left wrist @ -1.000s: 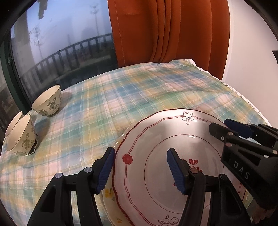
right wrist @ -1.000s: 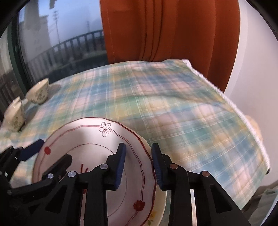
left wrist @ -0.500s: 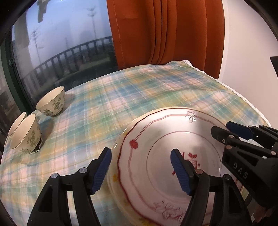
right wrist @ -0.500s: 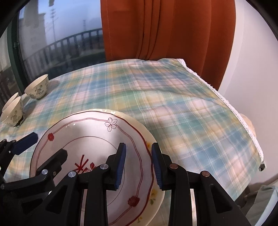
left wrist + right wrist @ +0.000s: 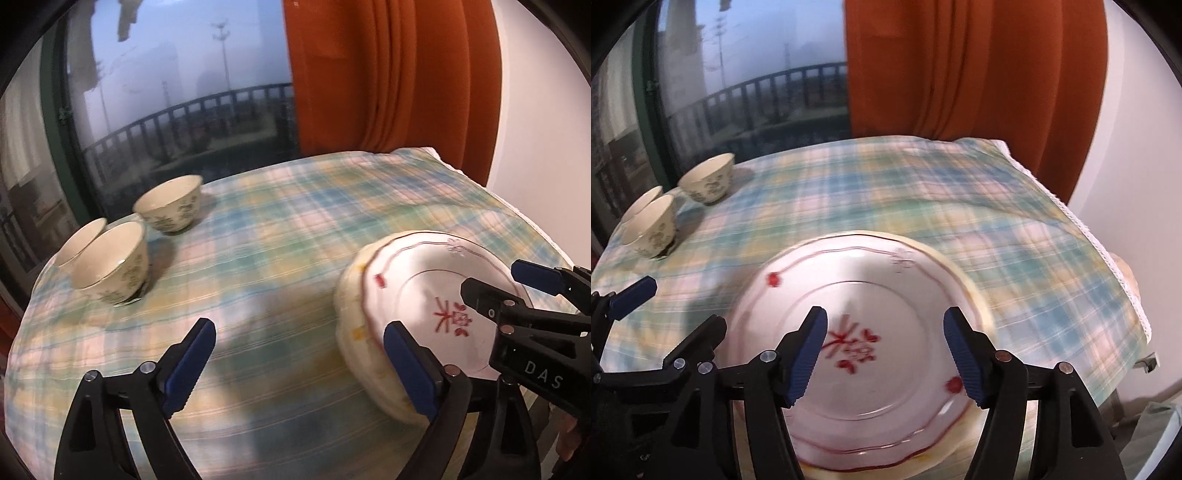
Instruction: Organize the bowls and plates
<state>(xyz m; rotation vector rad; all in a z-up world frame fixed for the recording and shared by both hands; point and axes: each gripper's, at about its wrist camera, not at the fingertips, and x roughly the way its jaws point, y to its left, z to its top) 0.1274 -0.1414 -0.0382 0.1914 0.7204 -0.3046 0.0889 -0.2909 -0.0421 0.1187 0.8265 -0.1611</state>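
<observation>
A white plate with a red rim and red motif [image 5: 424, 280] [image 5: 871, 295] lies on top of a cream plate [image 5: 351, 295] [image 5: 977, 295] at the near right of the table. My left gripper [image 5: 301, 354] hangs above the cloth just left of the stack. Its jaws are opening wide and nothing is between them. My right gripper [image 5: 886, 347] hovers over the top plate. Its jaws are opening too, and the pads do not touch the plate. Three cream floral bowls [image 5: 170, 206] [image 5: 114, 258] [image 5: 79, 240] stand at the far left.
A plaid tablecloth [image 5: 295, 240] covers the table, and its lace edge [image 5: 1100, 251] drops off on the right. Behind the table are a dark window [image 5: 166, 74] and an orange curtain [image 5: 388, 74]. Two of the bowls [image 5: 652, 225] [image 5: 641, 197] touch each other.
Both grippers have let go of the red-rimmed plate and drawn back from it. The left jaws spread wider and slid left off the rim. The right jaws went from nearly shut to open.
</observation>
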